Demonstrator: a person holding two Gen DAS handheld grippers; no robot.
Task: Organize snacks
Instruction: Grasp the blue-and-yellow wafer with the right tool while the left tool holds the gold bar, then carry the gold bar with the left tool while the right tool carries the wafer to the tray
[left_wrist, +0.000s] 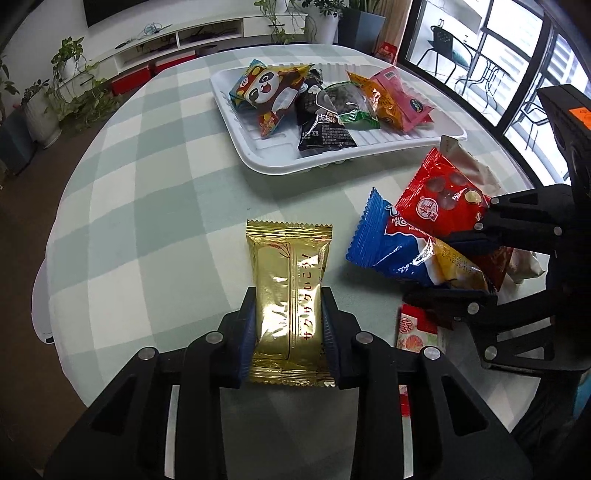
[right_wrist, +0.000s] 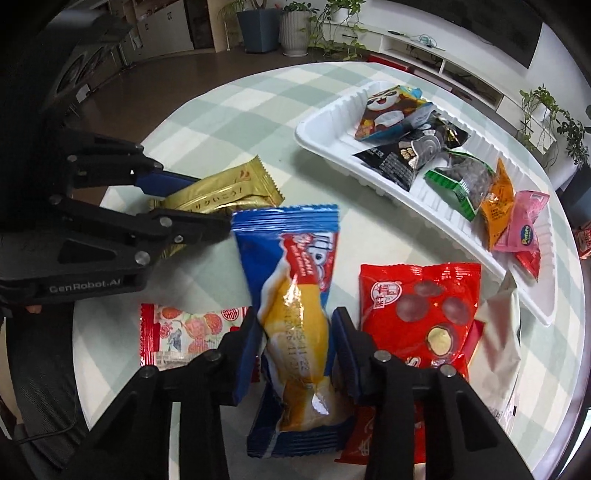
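L gripper (left_wrist: 290, 317) clamped the gold packet (left_wrist: 286, 291). R gripper (right_wrist: 295, 343) pinched the blue packet (right_wrist: 291, 280), seemingly lifted off the table (left_wrist: 147, 192).

Glossy gold foil wrapper (left_wrist: 289, 291)

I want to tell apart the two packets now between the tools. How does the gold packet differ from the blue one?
The gold packet is plain gold foil with red writing; the blue packet is blue, white and yellow. The gold packet sits in the left tool, the blue packet in the right tool. The gold packet looks flat; the blue packet looks puffier. Both are sealed, with crimped ends, and outside the white tray.
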